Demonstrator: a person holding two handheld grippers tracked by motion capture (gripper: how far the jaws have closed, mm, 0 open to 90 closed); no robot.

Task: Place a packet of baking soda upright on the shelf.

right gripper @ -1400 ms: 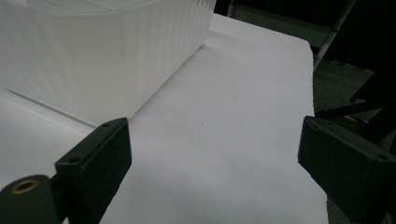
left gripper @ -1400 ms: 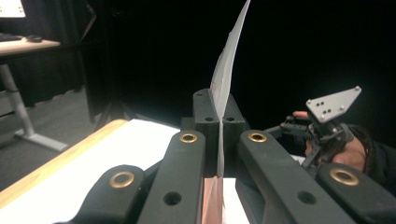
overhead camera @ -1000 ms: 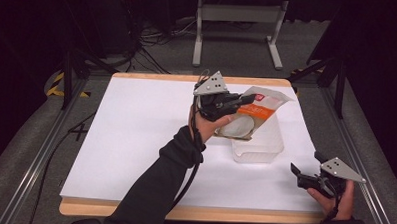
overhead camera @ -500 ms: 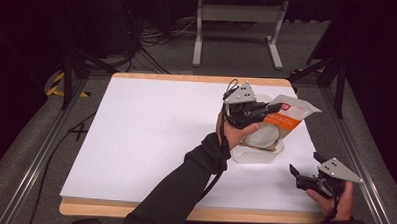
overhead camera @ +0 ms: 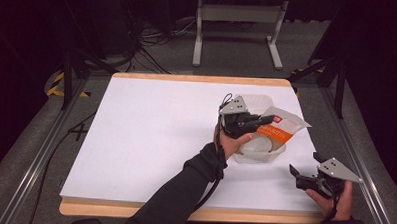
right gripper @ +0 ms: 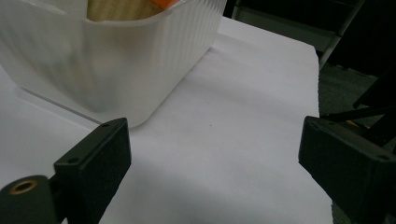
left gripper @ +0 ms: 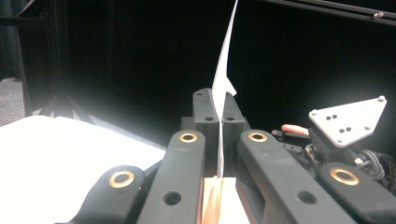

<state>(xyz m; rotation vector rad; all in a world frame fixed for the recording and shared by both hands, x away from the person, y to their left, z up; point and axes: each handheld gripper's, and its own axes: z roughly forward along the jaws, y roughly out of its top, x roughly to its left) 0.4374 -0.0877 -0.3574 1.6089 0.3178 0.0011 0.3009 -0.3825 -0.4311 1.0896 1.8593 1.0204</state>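
Observation:
A white and orange packet (overhead camera: pixel 285 128) with a round pale disc inside lies tilted over a translucent ribbed tub (overhead camera: pixel 261 158) at the table's right. My left gripper (overhead camera: pixel 269 119) points right above the tub and is shut on the packet's edge. In the left gripper view the jaws (left gripper: pixel 218 113) pinch the thin white packet (left gripper: pixel 224 60) edge-on. My right gripper (overhead camera: pixel 304 163) rests near the front right corner, open and holding nothing. From the right gripper view, its open jaws (right gripper: pixel 215 163) frame bare white table, and the tub (right gripper: pixel 102 65) stands just beyond the left jaw.
The tabletop (overhead camera: pixel 150 135) is a white sheet on a wooden board with metal rails along both sides. A metal stand (overhead camera: pixel 237 28) and cables sit on the floor beyond the far edge. The right gripper's grey plate (left gripper: pixel 348 120) shows in the left gripper view.
My left gripper carried the packet rightward and down, from above the table's middle right to over the tub. The right gripper stayed put.

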